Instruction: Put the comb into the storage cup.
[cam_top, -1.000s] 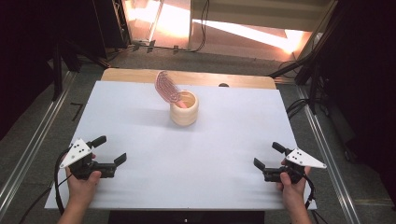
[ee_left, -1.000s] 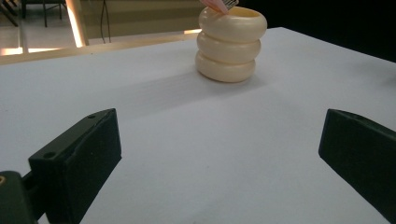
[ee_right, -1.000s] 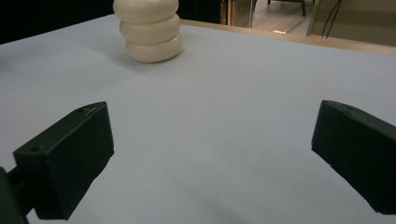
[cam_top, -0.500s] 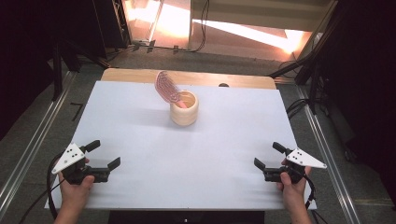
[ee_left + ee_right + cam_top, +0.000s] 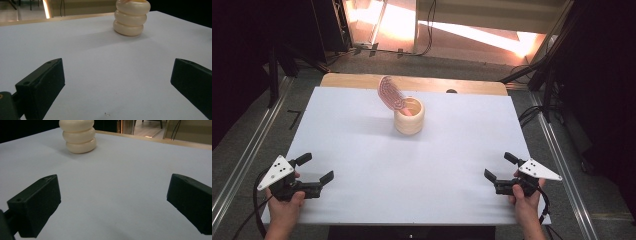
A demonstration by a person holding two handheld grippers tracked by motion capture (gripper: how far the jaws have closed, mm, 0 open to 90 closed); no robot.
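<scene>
White table (image 5: 362, 130) is bare but for a cream holder (image 5: 409, 118) with a pink comb (image 5: 392, 94) at upper centre; left gripper (image 5: 314, 173) and right gripper (image 5: 501, 168) gape empty, nothing started.

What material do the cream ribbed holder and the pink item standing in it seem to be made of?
The cream holder looks like glazed ceramic or smooth plastic: three rounded rings with a soft sheen. The pink item appears to be flexible silicone or plastic, with a ridged, patterned surface; its exact material is unclear from here.
</scene>
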